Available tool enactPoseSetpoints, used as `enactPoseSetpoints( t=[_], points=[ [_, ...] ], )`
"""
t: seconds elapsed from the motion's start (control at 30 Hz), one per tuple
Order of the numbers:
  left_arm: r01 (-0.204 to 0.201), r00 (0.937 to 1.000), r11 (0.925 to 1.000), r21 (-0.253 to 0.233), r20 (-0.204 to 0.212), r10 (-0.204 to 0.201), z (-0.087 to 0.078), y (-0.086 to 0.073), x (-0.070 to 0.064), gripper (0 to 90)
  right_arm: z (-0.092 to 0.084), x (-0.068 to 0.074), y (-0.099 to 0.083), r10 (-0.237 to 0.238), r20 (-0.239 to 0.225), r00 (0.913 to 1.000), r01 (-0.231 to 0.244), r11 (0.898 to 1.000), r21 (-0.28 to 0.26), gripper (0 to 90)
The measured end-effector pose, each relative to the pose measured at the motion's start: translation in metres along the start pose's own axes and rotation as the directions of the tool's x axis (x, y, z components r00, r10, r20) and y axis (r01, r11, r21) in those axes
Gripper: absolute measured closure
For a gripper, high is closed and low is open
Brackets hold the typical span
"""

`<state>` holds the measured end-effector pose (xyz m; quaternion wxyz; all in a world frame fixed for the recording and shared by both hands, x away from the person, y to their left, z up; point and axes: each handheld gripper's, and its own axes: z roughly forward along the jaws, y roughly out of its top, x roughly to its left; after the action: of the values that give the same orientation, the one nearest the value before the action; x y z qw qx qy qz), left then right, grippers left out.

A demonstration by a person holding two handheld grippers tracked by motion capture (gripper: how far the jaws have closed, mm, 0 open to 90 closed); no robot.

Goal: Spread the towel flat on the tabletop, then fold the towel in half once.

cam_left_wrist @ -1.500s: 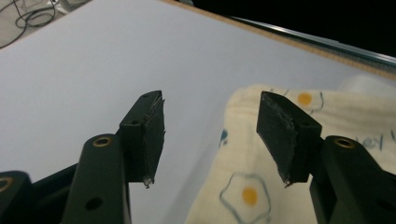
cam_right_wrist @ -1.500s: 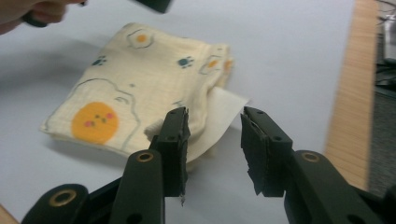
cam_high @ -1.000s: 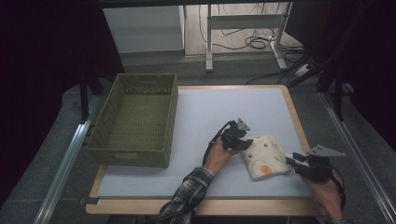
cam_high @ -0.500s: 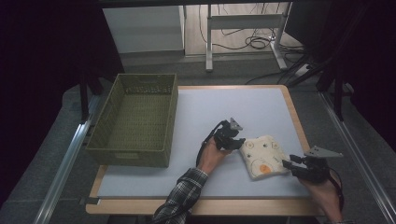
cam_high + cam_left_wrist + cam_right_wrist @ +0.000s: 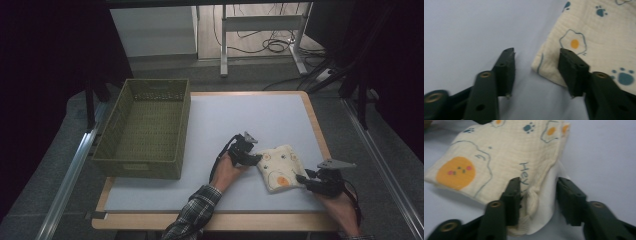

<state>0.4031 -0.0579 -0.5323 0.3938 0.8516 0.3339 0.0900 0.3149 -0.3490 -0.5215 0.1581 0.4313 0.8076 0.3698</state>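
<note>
2 tools flank the folded printed cloth [image 5: 280,167]: the right tool [image 5: 301,178], jaws just narrowed, straddles its edge unclamped, while the left tool [image 5: 256,159] waits released beside its corner.

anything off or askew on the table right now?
Mostly tidy. The cream printed cloth lies folded but skewed to the table edges, and in the right gripper view its near corner is bunched and lifted between the right gripper jaws. The olive woven basket sits square and empty.
</note>
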Motion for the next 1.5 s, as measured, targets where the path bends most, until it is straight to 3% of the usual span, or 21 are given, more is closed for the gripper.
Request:
enactPoseSetpoints(
  t=[0.1, 0.17, 0.27, 0.3, 0.4, 0.63, 1.0, 1.5],
  points=[
    [0.016, 0.9993, 0.9997, 0.019, 0.032, -0.017, -0.001, 0.002, 0.000, 64.3, 0.000, 0.001, 0.001, 0.032, -0.038, 0.9988, -0.031, 0.999, 0.017, 74.4],
    [0.017, 0.9967, 0.9996, 0.023, 0.079, -0.019, 0.000, 0.003, 0.000, 75.5, 0.000, 0.000, 0.003, 0.058, -0.064, 0.9962, -0.056, 0.998, 0.029, 79.6],
    [-0.001, 0.9969, 0.9999, 0.017, 0.078, 0.000, -0.001, 0.003, -0.001, 83.1, 0.000, 0.000, 0.004, 0.075, -0.070, 0.9947, -0.073, 0.997, 0.038, 81.4],
    [-0.023, 0.9982, 0.9997, 0.006, 0.056, 0.023, -0.003, 0.005, 0.000, 83.7, -0.001, 0.001, 0.005, 0.078, -0.084, 0.9934, -0.075, 0.996, 0.037, 82.4],
    [-0.015, 0.9987, 0.9993, -0.036, 0.048, 0.016, -0.012, 0.010, 0.006, 83.9, -0.004, 0.004, 0.009, 0.073, -0.095, 0.9928, -0.072, 0.997, 0.012, 82.6],
    [-0.048, 0.9988, 0.9966, -0.066, -0.001, 0.048, -0.038, 0.020, 0.014, 83.3, -0.008, 0.017, 0.026, 0.037, -0.113, 0.9929, -0.043, 0.998, -0.049, 82.4],
    [-0.076, 0.9960, 0.9948, -0.068, -0.053, 0.072, -0.061, 0.021, 0.023, 82.7, -0.004, 0.031, 0.044, 0.016, -0.148, 0.9889, -0.030, 0.995, -0.093, 81.8],
    [-0.078, 0.9920, 0.9949, -0.064, -0.105, 0.071, -0.092, 0.023, 0.035, 82.5, 0.002, 0.045, 0.065, -0.013, -0.187, 0.9822, -0.011, 0.992, -0.123, 81.3]
  ],
)
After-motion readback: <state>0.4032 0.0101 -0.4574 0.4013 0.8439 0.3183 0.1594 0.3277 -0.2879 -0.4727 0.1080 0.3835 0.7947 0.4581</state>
